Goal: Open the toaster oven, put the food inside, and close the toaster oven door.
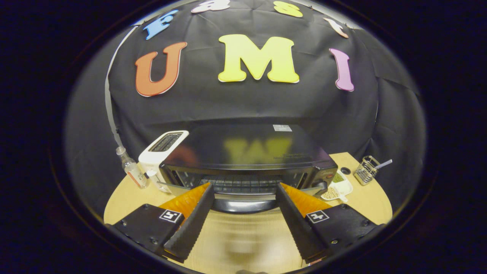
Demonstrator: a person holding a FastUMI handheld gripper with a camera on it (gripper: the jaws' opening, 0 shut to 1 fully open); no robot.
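Gripper view looks along the two fingers of the gripper (pixel 243 198), which stand wide apart and hold nothing. Just ahead of them, on the wooden bench (pixel 365 213), sits the toaster oven (pixel 247 160); its door handle (pixel 243 204) lies between the fingertips, and I cannot tell if the door is already partly down. I judge the step in hand is the opening, so the next move calls for taking the handle and pulling it down. A white toaster (pixel 161 152) and a bottle (pixel 131 169) stand close at one side, a dish of beans (pixel 336 188) at the other, so room sideways is small.
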